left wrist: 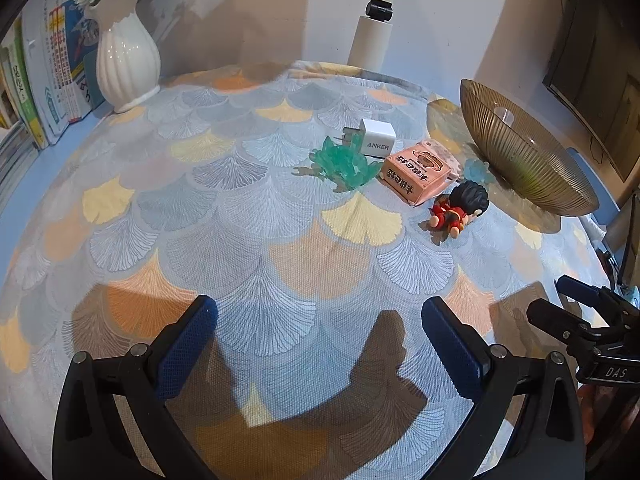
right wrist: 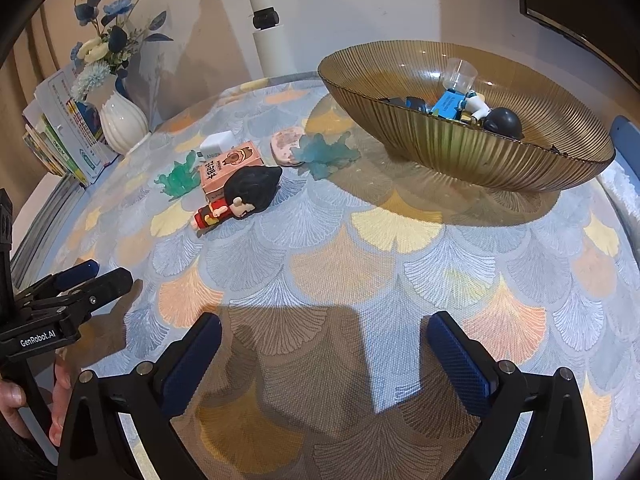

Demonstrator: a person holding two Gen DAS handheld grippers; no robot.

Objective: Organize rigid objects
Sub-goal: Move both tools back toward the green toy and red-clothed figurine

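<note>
A ribbed amber glass bowl (right wrist: pixel 472 152) stands at the right of the table and holds several small items, among them a clear cup (right wrist: pixel 460 74) and a blue toy (right wrist: pixel 450 104). Left of the bowl lie a red-clad toy figure with black hair (right wrist: pixel 240 196), a pink box (right wrist: pixel 230 166), a white Anker charger (left wrist: pixel 378 138), a green plastic piece (left wrist: pixel 344 162), a blue-green plastic piece (right wrist: pixel 324 152) and a small pink item (right wrist: pixel 286 144). My left gripper (left wrist: pixel 320 332) is open over bare cloth. My right gripper (right wrist: pixel 322 346) is open too, nothing between its fingers.
A white ribbed vase with artificial flowers (left wrist: pixel 126 64) and a row of books (left wrist: pixel 48 72) stand at the back left. A white pole with a black clamp (left wrist: pixel 378 12) rises behind the table. A hand (right wrist: pixel 16 404) holds the left gripper's handle.
</note>
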